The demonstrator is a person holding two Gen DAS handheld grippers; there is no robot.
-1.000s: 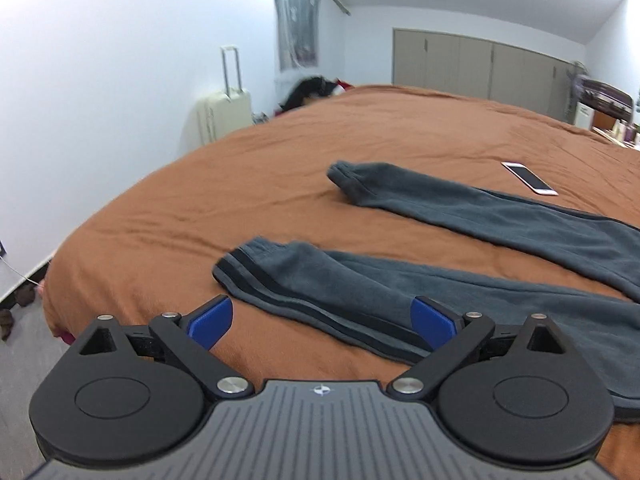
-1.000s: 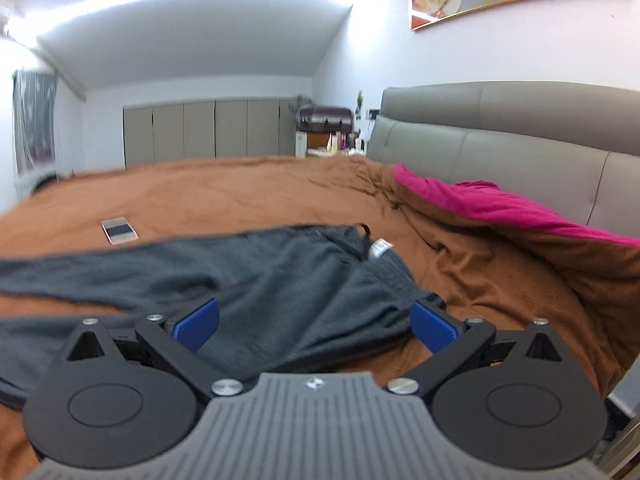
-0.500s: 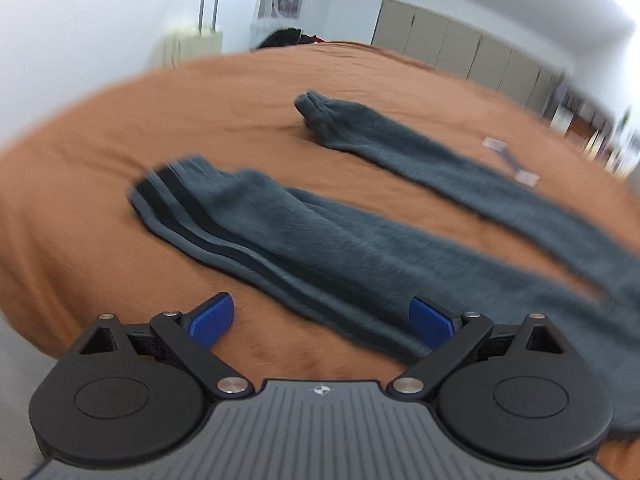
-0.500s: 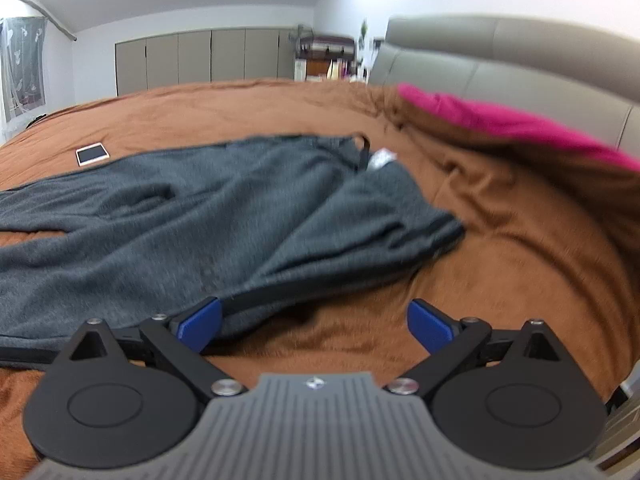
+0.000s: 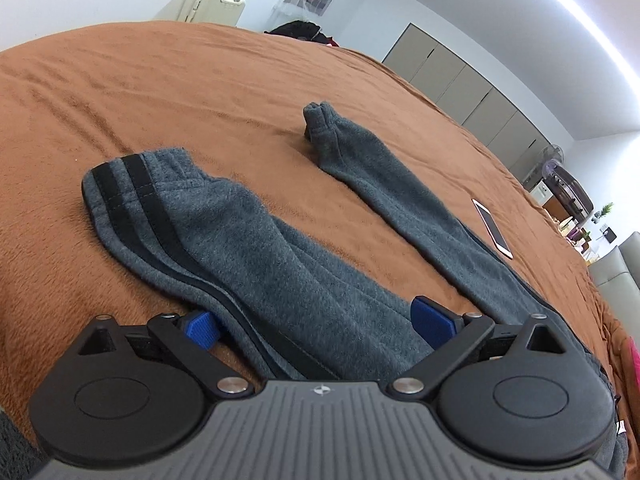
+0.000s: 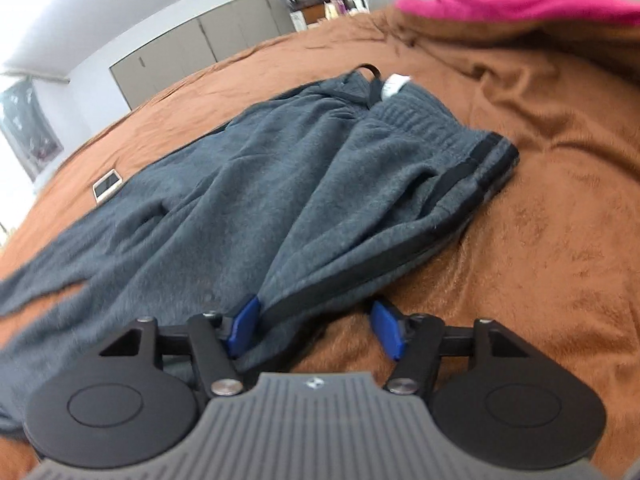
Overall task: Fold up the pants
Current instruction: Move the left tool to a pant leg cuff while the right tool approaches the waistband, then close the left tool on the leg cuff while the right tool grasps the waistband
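Observation:
Grey fleece pants with black side stripes lie spread on the brown bedspread [image 5: 168, 92]. In the left wrist view the near leg [image 5: 256, 248] runs from its striped cuff [image 5: 124, 184] down between the wide-apart pads of my left gripper [image 5: 316, 324], which is open just over the cloth. The far leg [image 5: 384, 176] lies apart from it. In the right wrist view the waistband [image 6: 436, 128] and striped side seam [image 6: 360, 264] show. My right gripper [image 6: 316, 328] straddles that side edge, its jaws closing, with the cloth edge between the pads and not pinched.
A white phone [image 5: 492, 228] lies on the bedspread beyond the far leg, seen too as the phone [image 6: 107, 185]. A pink blanket [image 6: 520, 4] is bunched at the head of the bed. A cream suitcase [image 5: 208, 8] and wardrobe doors [image 5: 460, 80] stand past the bed.
Both grippers have come down and closer to the pants and rolled. The right jaws have narrowed around the side edge near the waist; the left jaws stay wide over the near leg.

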